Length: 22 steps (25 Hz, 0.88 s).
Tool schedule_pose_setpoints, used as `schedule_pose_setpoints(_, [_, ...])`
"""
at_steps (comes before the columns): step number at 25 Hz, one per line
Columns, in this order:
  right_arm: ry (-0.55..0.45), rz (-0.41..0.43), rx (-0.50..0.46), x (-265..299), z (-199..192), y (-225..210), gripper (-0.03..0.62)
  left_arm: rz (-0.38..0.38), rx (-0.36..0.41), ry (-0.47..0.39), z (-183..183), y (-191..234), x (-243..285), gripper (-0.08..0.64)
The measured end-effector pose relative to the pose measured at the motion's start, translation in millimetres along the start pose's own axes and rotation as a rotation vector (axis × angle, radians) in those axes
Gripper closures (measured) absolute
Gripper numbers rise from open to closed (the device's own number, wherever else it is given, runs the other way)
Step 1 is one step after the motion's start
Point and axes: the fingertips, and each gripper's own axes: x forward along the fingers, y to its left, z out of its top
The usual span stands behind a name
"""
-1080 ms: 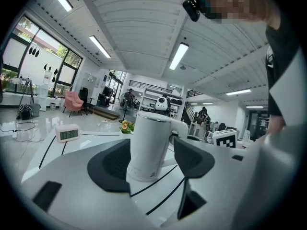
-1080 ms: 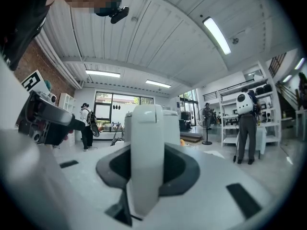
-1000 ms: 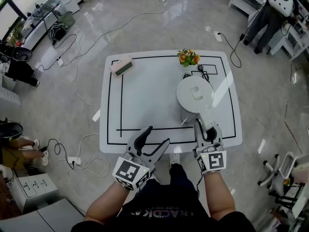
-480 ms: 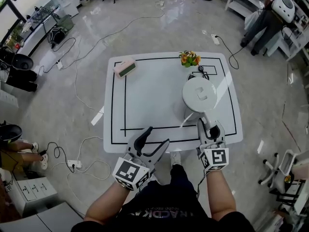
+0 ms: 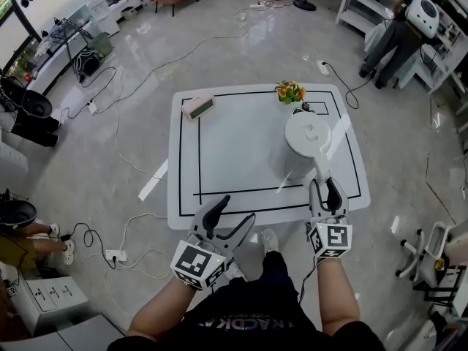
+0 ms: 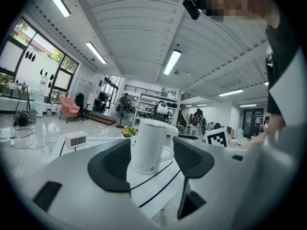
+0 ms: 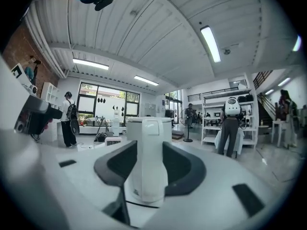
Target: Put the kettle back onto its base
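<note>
Kettle (image 5: 309, 134) stands upright at about 2 o'clock on the desk (image 5: 234, 152), seemingly seated on its base (image 6: 144, 170). Right tongs (image 5: 325, 190), at its 6 o'clock, have just been opening. The handle (image 7: 147, 162) sits between them unpinched, so the placing looks done. Left tongs (image 5: 238, 209) gape, empty.

White desk (image 5: 241, 156), black-lined. Right side: white kettle (image 5: 310, 133). Far left corner: small clock (image 5: 199, 107). Far right, beyond the kettle: flowers (image 5: 290, 91).

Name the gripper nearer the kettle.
Right. The right gripper, jaws just opening with the handle between them, sits right behind the kettle; the left gripper hangs off the table's near edge.
</note>
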Motion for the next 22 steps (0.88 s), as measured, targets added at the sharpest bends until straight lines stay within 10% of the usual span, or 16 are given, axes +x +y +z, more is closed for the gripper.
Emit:
schedule_pose_setpoints(12, [-0.104, 0.068, -0.026, -65, 54, 71, 0.442, -0.1, 0.021, 0.001, -4, -25, -37, 0.288])
schedule_pose_setpoints(22, [-0.177, 0.159, -0.05, -105, 101, 96, 0.591, -0.163, 0.035, -0.022, 7, -69, -22, 0.301])
